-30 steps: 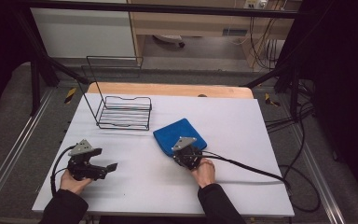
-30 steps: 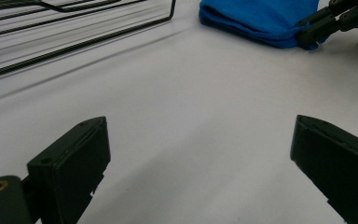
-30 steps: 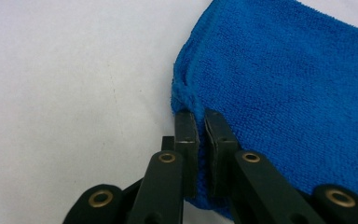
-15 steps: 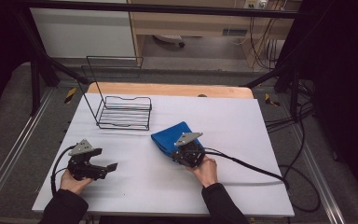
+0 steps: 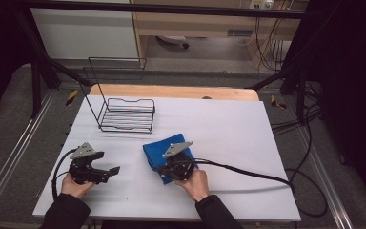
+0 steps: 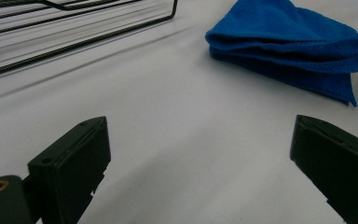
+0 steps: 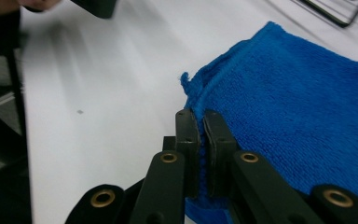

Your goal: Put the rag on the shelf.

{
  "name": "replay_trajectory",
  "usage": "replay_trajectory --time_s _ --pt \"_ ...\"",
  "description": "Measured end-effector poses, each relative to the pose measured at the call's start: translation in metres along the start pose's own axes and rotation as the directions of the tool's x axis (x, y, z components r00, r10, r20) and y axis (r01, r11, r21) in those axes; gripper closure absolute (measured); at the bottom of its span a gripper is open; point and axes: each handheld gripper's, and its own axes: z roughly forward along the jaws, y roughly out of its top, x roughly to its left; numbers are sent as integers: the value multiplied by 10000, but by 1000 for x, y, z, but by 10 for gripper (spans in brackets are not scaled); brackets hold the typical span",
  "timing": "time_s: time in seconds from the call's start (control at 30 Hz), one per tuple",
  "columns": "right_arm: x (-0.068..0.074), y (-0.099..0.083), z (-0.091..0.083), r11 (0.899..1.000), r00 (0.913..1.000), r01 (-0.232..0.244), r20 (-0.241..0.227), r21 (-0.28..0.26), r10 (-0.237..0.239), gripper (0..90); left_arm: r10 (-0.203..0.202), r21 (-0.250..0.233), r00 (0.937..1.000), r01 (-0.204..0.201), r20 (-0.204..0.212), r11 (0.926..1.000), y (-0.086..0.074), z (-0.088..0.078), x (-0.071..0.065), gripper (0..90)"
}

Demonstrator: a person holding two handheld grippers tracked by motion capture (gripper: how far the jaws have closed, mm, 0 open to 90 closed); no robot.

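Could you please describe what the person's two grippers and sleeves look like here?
Both the left gripper and right gripper are black with blocky jaws, brass-coloured rivets, a grey three-cornered top plate and a trailing black cable. The person's sleeves are dark.

My cloth (image 5: 158,153) is bright blue all over, with a fuzzy look and no pattern. My two claws, the left claw (image 5: 116,170) and the right claw (image 7: 203,122), are black with little gold rings. My desk (image 5: 228,129) is plain white, and the wire rack (image 5: 126,114) is black.
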Motion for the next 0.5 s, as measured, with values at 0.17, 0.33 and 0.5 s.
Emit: replay_trajectory --time_s 0.17,0.33,0.5 --pt "4 8 8 9982 9979 317 551 505 -345 866 -8 -23 10000 8 -9 10000 0 -1 0 49" --pt "-3 2 11 9903 9911 682 1059 1209 -811 865 -4 -1 10000 4 -1 10000 0 -1 0 49" --pt "-5 -1 8 9866 9935 690 792 1481 -814 829 -22 -48 10000 22 4 10000 0 -1 -1 49"
